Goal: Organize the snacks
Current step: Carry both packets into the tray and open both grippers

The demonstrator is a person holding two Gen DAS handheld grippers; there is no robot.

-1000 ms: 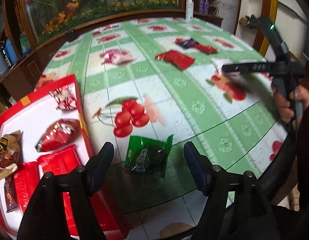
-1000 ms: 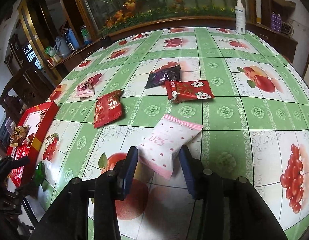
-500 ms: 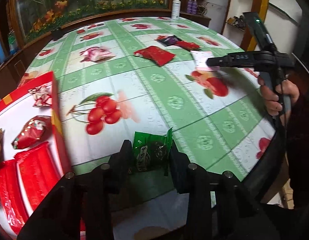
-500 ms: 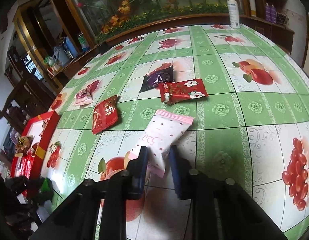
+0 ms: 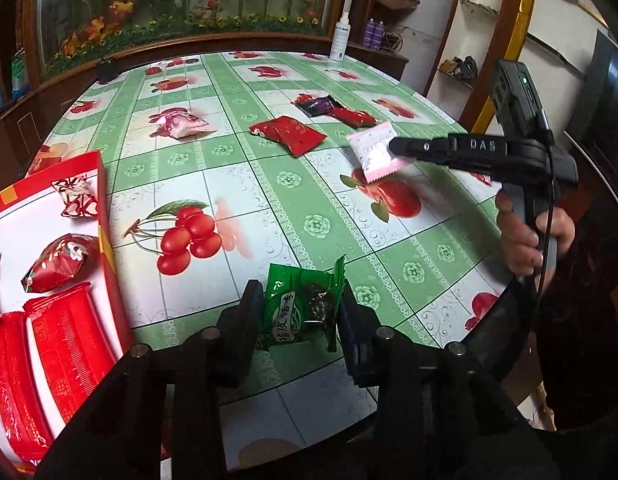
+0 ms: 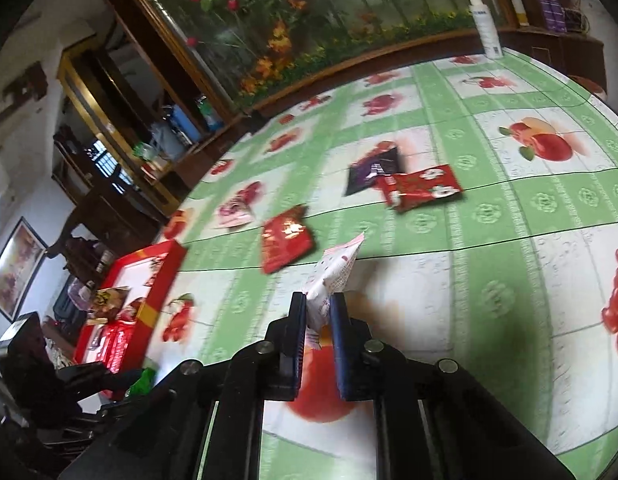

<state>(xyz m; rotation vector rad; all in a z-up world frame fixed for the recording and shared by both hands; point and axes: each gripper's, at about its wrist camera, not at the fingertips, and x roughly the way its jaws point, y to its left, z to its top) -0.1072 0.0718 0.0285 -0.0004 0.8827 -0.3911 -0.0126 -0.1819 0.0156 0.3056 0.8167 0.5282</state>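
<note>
While both grips hold:
Left gripper point(image 5: 301, 312): fingers pinching the green snack packet point(image 5: 303, 306) at six o'clock on the bench point(image 5: 293, 184).
Right gripper point(image 6: 317, 312): fingers pressed onto the pink-and-white packet point(image 6: 335, 276), lifted off the cloth.
Red box point(image 5: 103, 208): nine o'clock, snacks inside.

Near half of the worktop point(image 5: 293, 208) lies bare between the red tray point(image 5: 105, 216) at left and the right claw point(image 5: 393, 147) at right, a wide lane across the cherry print. Tray's raised red wall stands at the lane's left edge, and its floor is crowded with wrapped snacks, a bare white patch showing at the far end. Farther in, a red packet point(image 5: 287, 134), pink-white packet point(image 5: 181, 123) and dark packet point(image 5: 319, 105) dot the middle; white spray bottle point(image 5: 340, 34) stands at the far edge.
</note>
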